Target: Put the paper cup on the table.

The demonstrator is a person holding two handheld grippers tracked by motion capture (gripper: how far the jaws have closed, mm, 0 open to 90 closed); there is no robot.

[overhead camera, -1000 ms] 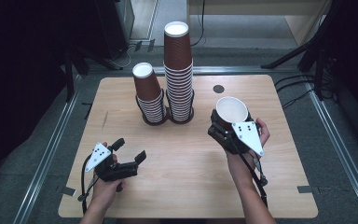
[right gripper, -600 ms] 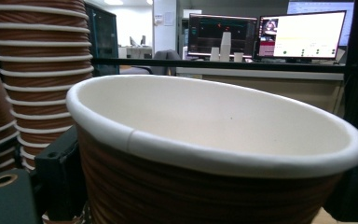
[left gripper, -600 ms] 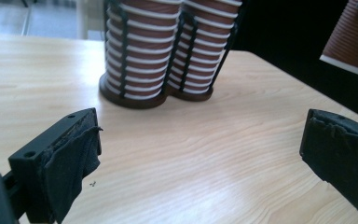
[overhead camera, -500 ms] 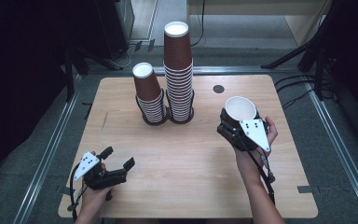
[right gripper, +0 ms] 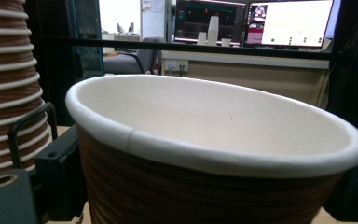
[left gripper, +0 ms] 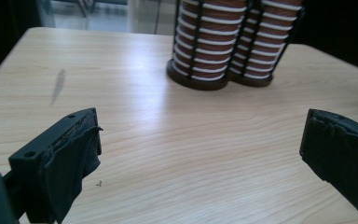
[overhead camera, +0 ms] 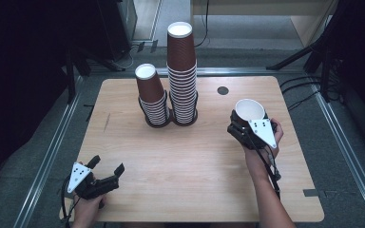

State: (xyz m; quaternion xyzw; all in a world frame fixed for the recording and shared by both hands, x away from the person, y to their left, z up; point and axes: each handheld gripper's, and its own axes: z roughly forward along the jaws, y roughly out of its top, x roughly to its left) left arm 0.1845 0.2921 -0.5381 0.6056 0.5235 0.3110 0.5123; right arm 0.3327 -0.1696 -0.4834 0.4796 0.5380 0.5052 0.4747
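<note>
One cup: a single brown paper cup [overhead camera: 248,112] sits upright, mouth up, in the right gripper [overhead camera: 245,127], at about 3 o'clock on the table [overhead camera: 199,190].
Grip: the right jaws stand closed on the cup's ribbed wall below the rim; in the right gripper view the wall fills the gap between them, and the rim looks slightly oval, which suggests some squeeze.
Weight: judged very light; the white inside looks empty.
Stiffness: thin paper wall, soft under side pressure; the rolled rim [right gripper: 205,154] is likely the stiffest part, so a hold just under it should deform least.
Surface: the ribbed sleeve probably gives the pads good friction, so a slip seems unlikely with modest force.
Fragility: it will crease or buckle if clamped hard; light pressure is wiser.
Left gripper [overhead camera: 105,175]: at about 7 o'clock near the table's front edge, jaws wide apart and holding nothing; bare wood shows between them in the left gripper view.
Stacks: two stacks of upturned cups stand in a black wire holder [left gripper: 214,79] around 12 o'clock, the short stack [overhead camera: 152,97] just beside the tall stack [overhead camera: 182,73], both well apart from the held cup.
Nesting: cups like these tend to wedge together, so a straight, gentle push suits stacking.
</note>
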